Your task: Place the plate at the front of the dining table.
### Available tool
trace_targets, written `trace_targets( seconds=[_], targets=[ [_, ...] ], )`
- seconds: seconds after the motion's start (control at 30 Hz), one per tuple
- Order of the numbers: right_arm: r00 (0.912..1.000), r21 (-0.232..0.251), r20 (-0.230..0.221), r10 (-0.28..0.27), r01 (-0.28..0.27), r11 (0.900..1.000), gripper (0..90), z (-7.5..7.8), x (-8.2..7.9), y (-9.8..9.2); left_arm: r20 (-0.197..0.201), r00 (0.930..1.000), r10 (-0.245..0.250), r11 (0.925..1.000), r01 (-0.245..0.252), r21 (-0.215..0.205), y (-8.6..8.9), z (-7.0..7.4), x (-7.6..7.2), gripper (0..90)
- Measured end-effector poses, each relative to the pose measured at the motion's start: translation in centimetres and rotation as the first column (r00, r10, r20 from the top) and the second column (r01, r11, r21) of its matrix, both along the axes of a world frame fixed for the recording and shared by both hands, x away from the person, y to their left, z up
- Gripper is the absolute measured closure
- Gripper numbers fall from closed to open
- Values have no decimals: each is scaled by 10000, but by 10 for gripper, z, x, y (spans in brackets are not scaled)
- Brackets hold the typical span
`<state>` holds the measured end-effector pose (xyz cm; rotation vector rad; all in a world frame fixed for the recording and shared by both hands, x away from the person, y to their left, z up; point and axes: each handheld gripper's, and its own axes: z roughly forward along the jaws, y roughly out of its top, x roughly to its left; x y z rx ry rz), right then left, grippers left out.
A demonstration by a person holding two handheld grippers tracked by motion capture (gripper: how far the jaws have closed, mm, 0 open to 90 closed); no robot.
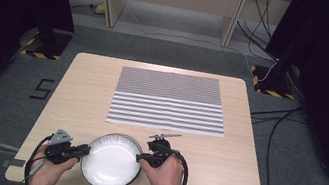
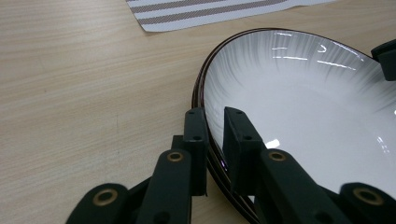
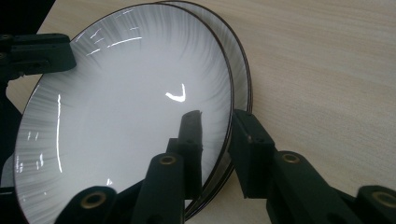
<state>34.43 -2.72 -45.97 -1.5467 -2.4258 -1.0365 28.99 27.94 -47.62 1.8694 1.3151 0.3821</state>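
A white plate (image 1: 110,162) with a dark rim sits at the table's near edge, on top of a second plate (image 3: 238,60) whose rim shows offset beneath it. My left gripper (image 1: 86,149) holds the left rim, with the jaws (image 2: 215,112) close together astride the edge of the plate (image 2: 303,102). My right gripper (image 1: 139,157) is at the right rim. One of its jaws (image 3: 215,114) is inside the top plate (image 3: 116,102) and the other is outside, shut on the edge. Each gripper view shows the opposite gripper across the plate.
A grey-and-white striped placemat (image 1: 168,101) lies flat across the middle and far part of the wooden table (image 1: 244,151). Bare wood surrounds the plates. Cables run over the floor to the right of the table.
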Motion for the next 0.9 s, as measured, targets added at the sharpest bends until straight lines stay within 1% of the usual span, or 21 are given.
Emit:
trace_targets(
  seconds=[0.07,0.13,0.17,0.2,0.23,0.27,0.3,0.37,0.4,0.47,0.53,0.6,0.7,0.77,0.83,0.9],
  targets=[
    [9997,225,-128,-187,190,9996,819,-3,0,0,114,9999,82,10000,-82,18,4,2,-1,799],
    [9986,479,-492,-177,200,9987,814,-8,1,1,284,9995,152,9999,-153,45,8,5,-1,808],
    [9969,569,-782,-26,71,9984,807,-13,1,4,266,9995,144,9999,-143,-42,9,7,-1,813],
    [9982,496,-602,-38,68,9987,803,-14,-1,7,234,9996,130,9999,-130,-27,9,6,-1,813],
    [9990,243,-436,6,4,9997,792,-12,-1,10,260,9996,127,9999,-129,62,8,5,-1,810],
    [9990,366,-450,-62,78,9993,783,-13,0,9,257,9996,91,10000,-91,-21,8,4,-1,810],
    [9987,582,-482,-155,183,9981,781,-14,2,7,284,9995,105,9999,-106,34,7,3,-1,810],
    [9965,978,-811,-198,277,9948,737,-15,3,4,395,9992,82,9997,-91,225,5,3,-1,812],
    [9954,1025,-940,-162,259,9944,734,-14,4,4,438,9990,105,9997,-113,197,5,3,-2,814],
    [9943,723,-1066,3,74,9974,714,-9,2,5,508,9986,160,9998,-166,114,5,2,-4,819],
    [9919,564,-1257,179,-109,9984,708,-7,1,7,614,9979,223,9996,-232,130,5,2,-6,822],
    [9907,565,-1351,165,-89,9984,720,-9,0,8,644,9976,252,9996,-261,129,5,2,-6,824],
    [9928,415,-1195,98,-49,9991,741,-9,-3,9,582,9978,306,9995,-307,-1,6,2,-6,825],
    [9944,159,-1055,16,1,9999,791,-9,-5,11,575,9977,348,9994,-344,-74,6,2,-6,825],
    [9946,86,-1034,-70,79,9999,798,-9,-5,11,535,9978,404,9991,-397,-148,6,2,-6,824],
    [9931,6,-1170,-82,84,10000,807,-8,-3,12,400,9980,482,9982,-467,-367,6,1,-6,820]
  ],
)
